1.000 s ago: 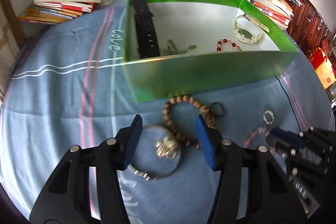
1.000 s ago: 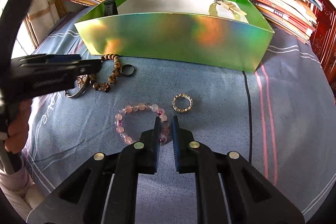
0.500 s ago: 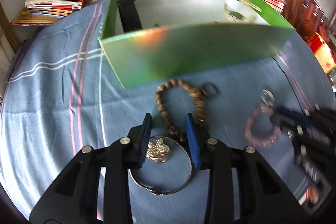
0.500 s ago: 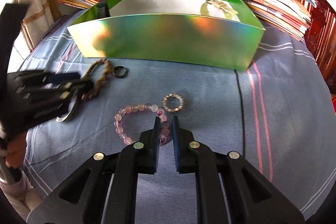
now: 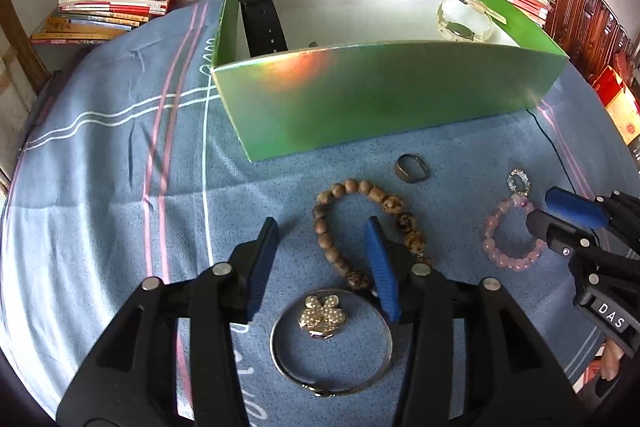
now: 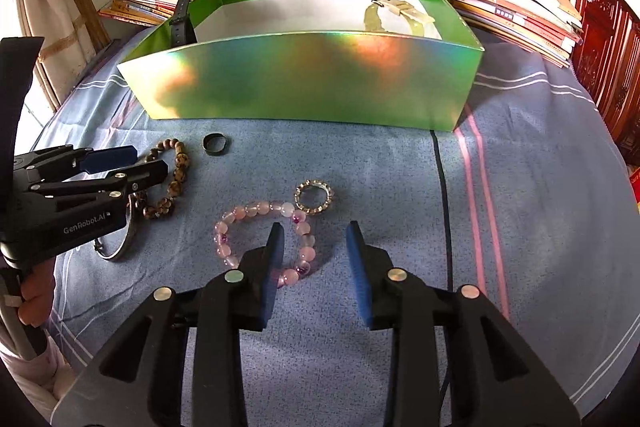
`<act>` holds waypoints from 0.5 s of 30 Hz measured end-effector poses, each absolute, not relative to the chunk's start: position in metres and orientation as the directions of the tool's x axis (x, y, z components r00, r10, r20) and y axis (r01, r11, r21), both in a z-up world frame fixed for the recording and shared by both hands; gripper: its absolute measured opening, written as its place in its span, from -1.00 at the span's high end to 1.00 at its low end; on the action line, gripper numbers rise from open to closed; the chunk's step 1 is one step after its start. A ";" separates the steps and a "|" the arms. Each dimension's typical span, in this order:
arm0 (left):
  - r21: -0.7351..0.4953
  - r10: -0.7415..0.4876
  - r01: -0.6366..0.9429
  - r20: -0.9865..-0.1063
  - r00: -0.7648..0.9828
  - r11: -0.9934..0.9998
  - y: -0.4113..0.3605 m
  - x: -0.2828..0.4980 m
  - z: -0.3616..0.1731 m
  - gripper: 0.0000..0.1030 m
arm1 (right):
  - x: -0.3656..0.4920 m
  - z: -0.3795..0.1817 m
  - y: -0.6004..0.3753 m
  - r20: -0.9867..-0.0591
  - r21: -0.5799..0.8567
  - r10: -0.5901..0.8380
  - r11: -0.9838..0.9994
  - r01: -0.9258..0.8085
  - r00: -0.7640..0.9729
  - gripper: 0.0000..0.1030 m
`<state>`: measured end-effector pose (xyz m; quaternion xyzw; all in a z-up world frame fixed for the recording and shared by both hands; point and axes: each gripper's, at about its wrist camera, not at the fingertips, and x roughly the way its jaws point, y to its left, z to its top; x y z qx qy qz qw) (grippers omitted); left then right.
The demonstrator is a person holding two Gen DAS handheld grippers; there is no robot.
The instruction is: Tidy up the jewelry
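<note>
- Right claw (image 6: 315,255): jaws have just been opening and now stand moderately apart over the pink bead bracelet (image 6: 262,241), one strand between them, pads not pressing. No grip made yet.
- Left claw (image 5: 322,259): reopened after a brief narrowing, holding nothing, above the wooden bead bracelet (image 5: 368,227) and flower brooch (image 5: 323,315).
- Half a second earlier the right jaws were nearly shut.
- Bracelets lie on the blue cloth (image 5: 120,167), outside the green box (image 5: 380,99).

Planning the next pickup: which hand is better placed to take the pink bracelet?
Right. The right tongs stand open, just opened, straddling the pink bracelet; the left tongs hover by the wooden beads.
</note>
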<state>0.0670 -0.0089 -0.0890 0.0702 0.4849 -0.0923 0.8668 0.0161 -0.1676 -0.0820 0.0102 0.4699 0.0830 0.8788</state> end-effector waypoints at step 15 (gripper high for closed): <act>0.026 -0.070 0.176 -0.851 0.520 0.984 -0.006 0.069 -0.092 -0.34 | 0.015 -0.085 -0.158 -0.821 0.042 0.112 0.990 -0.135 0.560 0.29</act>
